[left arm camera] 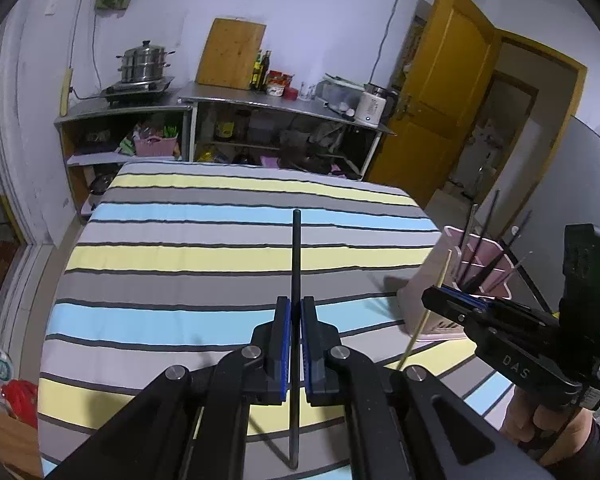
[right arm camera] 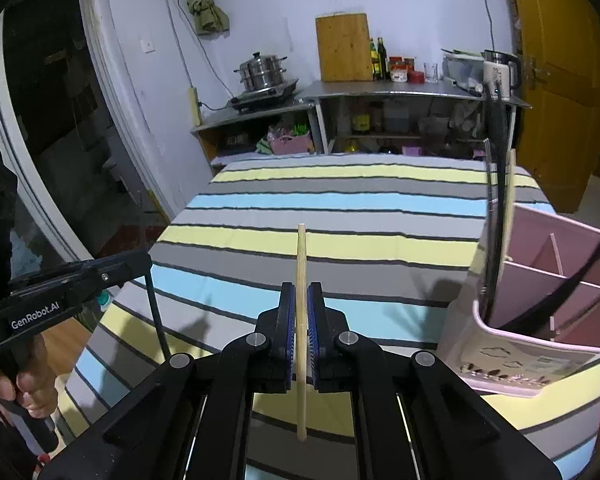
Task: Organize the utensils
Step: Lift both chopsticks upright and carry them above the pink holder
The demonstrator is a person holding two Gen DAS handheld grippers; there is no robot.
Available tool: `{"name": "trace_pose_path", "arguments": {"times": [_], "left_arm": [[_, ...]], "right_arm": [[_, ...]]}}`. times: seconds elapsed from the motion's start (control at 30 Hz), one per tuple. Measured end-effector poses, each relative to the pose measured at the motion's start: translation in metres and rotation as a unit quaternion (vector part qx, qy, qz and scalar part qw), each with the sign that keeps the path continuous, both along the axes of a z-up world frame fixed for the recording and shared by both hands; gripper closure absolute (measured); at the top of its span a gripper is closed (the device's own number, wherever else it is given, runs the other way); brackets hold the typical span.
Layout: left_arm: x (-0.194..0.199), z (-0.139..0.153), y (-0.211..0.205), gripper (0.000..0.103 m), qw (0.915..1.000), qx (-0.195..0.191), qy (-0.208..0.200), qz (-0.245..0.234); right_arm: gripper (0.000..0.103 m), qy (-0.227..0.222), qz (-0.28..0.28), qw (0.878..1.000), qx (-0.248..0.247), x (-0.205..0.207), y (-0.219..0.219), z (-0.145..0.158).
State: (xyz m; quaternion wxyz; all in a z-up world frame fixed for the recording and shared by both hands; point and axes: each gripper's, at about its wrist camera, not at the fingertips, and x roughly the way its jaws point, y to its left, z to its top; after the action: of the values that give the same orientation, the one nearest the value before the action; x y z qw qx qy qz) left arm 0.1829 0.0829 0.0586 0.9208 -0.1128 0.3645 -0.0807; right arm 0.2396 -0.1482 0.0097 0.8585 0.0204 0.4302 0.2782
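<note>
Chopsticks fill both of your tools above the striped tablecloth (left arm camera: pixel 220 248). Your left gripper (left arm camera: pixel 296 306) pinches a black chopstick (left arm camera: pixel 296 256) between its blue pads, jaws pressed together on it, the stick running straight up past the fingertips and down below them. Your right gripper (right arm camera: pixel 301 292) clamps a pale wooden chopstick (right arm camera: pixel 301 256) the same way, its ends showing above and below the jaws.

In the left wrist view, your right tool (left arm camera: pixel 460 304) hangs to the right with the wooden stick (left arm camera: pixel 424 316) slanting through it, just in front of a pink utensil holder (left arm camera: pixel 432 292) at the table's right side. That holder (right arm camera: pixel 532 344) has several compartments divided by thin walls; dark chopsticks (right arm camera: pixel 496 200) and one pale one (right arm camera: pixel 510 200) stand in its near-left compartment, and another dark utensil (right arm camera: pixel 572 280) leans across toward the right. Neither held chopstick touches the holder.

In the right wrist view, your left tool (right arm camera: pixel 140 268) appears at the left, your hand (right arm camera: pixel 28 384) wrapped around its grip, the black stick (right arm camera: pixel 158 312) angling down from it.

Beyond the table stand metal shelves (left arm camera: pixel 260 100) bearing a steamer pot (left arm camera: pixel 144 64), a wooden cutting board (left arm camera: pixel 230 54), bottles and a kettle (left arm camera: pixel 374 106), with a yellow door (left arm camera: pixel 444 92) open at the right.
</note>
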Motion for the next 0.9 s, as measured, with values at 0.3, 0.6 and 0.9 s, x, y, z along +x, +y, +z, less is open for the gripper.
{"name": "trace_pose_path", "arguments": {"times": [0.3,0.6,0.9], "left_arm": [[-0.011,0.021,-0.013,0.098,0.9996,-0.001,-0.017,-0.022],[-0.014,0.031,-0.037,0.099,0.9985,-0.007,-0.023,-0.049],[-0.007,0.054,-0.075,0.099,0.9952,-0.008,-0.032,-0.092]], "right_arm": [[0.097,-0.02,-0.009,1.0,0.009,-0.014,-0.018,0.023],[0.097,-0.032,-0.029,0.999,0.016,-0.021,-0.038,0.037],[0.097,-0.046,-0.064,0.997,0.02,-0.024,-0.074,0.054]]}}
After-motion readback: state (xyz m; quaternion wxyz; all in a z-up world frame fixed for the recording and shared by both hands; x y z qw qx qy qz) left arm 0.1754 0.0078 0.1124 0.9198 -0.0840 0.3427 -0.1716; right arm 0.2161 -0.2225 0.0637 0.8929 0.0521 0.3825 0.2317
